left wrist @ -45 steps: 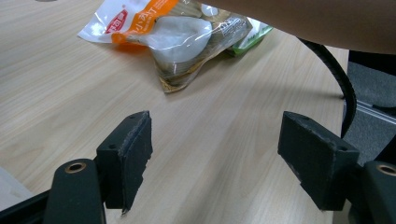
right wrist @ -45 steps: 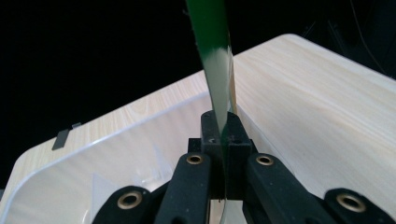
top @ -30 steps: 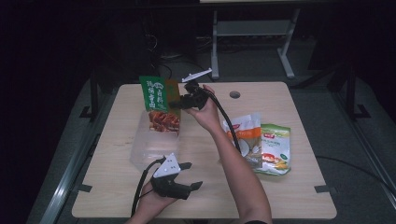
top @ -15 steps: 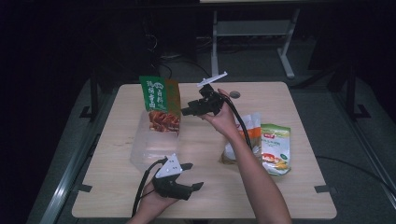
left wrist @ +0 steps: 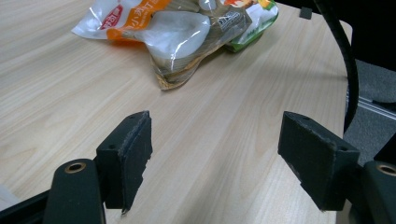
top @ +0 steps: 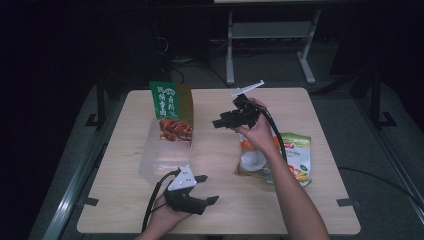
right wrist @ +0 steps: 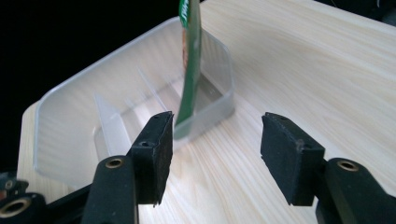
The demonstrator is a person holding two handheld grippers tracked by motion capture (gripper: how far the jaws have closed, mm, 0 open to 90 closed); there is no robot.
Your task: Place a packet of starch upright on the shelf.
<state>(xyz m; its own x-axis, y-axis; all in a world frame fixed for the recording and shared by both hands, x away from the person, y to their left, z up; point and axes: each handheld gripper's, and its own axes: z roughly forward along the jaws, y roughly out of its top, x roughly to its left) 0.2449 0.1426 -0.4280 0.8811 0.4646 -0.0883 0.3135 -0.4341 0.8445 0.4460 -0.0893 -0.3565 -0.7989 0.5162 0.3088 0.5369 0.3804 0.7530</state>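
With the right gripper (top: 222, 122) jaws released and empty, swing back to the snack bags (top: 280, 157) and grip one pouch squarely.

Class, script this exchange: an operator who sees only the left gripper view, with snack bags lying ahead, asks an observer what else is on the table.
Operator: What is there besides these bags?
Observer: A green packet stands upright at the far end of a clear tray.
Operator: And the other gripper?
Observer: The right gripper faces that tray. Its jaws have just been opening, with nothing between them.
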